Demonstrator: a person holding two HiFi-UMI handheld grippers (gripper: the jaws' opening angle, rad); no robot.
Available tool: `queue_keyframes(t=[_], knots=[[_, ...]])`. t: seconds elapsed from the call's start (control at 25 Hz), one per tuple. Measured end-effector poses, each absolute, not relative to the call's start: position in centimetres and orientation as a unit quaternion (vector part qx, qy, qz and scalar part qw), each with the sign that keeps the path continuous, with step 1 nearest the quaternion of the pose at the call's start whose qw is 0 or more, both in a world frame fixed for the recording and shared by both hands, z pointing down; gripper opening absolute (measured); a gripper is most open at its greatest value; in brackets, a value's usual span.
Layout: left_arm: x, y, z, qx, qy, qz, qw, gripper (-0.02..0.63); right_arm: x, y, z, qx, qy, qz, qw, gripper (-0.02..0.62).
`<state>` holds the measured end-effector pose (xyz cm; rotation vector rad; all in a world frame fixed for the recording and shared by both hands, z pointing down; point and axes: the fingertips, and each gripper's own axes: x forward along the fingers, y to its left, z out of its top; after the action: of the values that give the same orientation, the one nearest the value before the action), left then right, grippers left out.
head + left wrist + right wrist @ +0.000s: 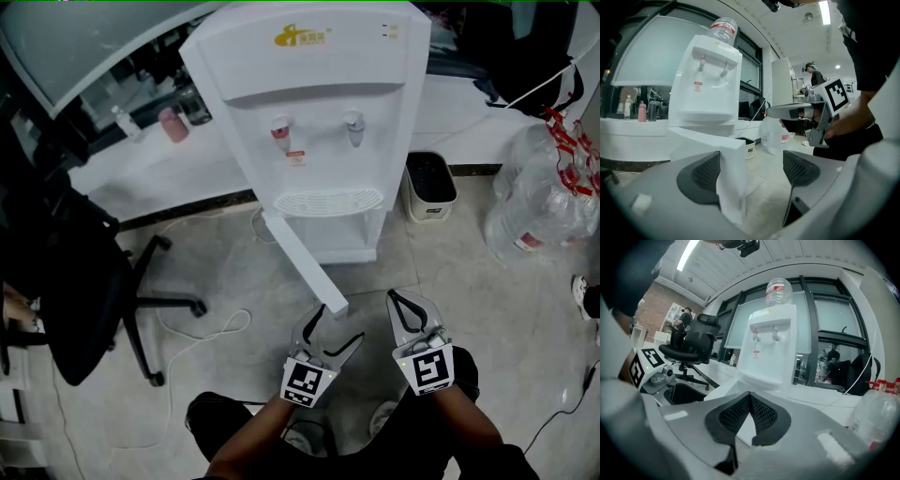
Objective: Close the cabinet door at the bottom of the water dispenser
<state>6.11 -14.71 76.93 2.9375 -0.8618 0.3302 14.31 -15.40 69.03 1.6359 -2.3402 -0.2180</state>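
White door point(302, 264) ajar, lengthwise out from dispenser point(319, 112), edge between spread left tongs point(342, 322); right tongs point(394, 298) closed.

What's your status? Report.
Left gripper open, edge of door between jaws. Right gripper shut, empty. Door open, swung out. Nothing seen blocking it.

Even, bright indoor light falls from overhead in the head view. The white water dispenser point(319, 122) is nearly washed out, and the pale floor point(234, 300) carries a mild sheen. Only soft shadow lies under the office chair point(84, 300). Straight lines bow toward that picture's edges. Both gripper views are strongly fisheye, with black rounded corners. A ceiling strip light point(825, 11) glares in the left gripper view, and another strip light point(687, 255) in the right. Close up, the left hand-held gripper point(750, 171) and right hand-held gripper point(750, 401) are soft and out of focus. The windows point(829, 315) look hazy.
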Motion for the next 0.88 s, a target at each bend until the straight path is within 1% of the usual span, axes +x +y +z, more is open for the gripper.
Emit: queue_keyframes(t=[0.4, 0.64, 0.88], knots=[[12.4, -17.0, 76.6, 0.962, -0.255, 0.090, 0.028, 0.440, 18.7, -15.9, 70.8, 0.603, -0.792, -0.050, 0.086, 0.003], [14.9, -18.5, 76.5, 0.965, -0.244, 0.090, 0.024, 0.440, 21.5, -15.9, 71.5, 0.621, -0.778, -0.043, 0.087, 0.003], [16.8, -20.1, 76.4, 0.966, -0.239, 0.089, 0.028, 0.440, 22.3, -16.1, 71.9, 0.622, -0.776, -0.045, 0.094, 0.004]])
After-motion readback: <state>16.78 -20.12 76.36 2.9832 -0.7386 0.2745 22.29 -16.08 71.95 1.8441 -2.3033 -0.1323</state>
